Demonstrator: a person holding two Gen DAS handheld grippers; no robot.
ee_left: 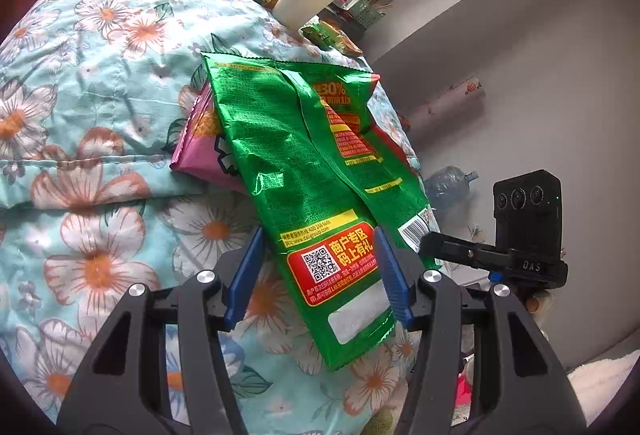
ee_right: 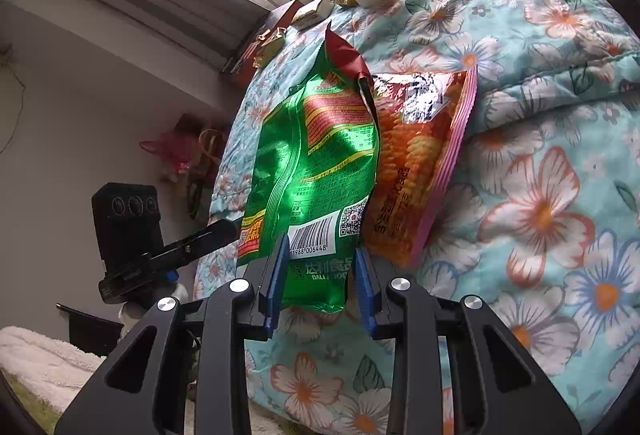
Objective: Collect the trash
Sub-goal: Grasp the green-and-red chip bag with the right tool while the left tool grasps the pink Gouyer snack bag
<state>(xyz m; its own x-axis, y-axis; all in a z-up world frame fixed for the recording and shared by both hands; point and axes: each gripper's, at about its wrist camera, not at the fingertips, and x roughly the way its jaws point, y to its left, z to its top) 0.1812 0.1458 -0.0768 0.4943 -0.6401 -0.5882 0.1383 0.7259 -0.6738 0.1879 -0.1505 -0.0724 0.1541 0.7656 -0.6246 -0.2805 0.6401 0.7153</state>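
Lying between both claws [ee_left: 320, 267] [ee_right: 320, 277]: green bag [ee_left: 304, 171] [ee_right: 316, 163]

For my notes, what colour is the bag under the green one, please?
Pink-edged with an orange front; the right wrist view shows it best.

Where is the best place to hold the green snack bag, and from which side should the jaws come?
Grip the green snack bag at its near bottom end, by the barcode. That flat sealed end lies toward both grippers and is free of the pink bag under it, so come from the near side, as the right gripper does now.
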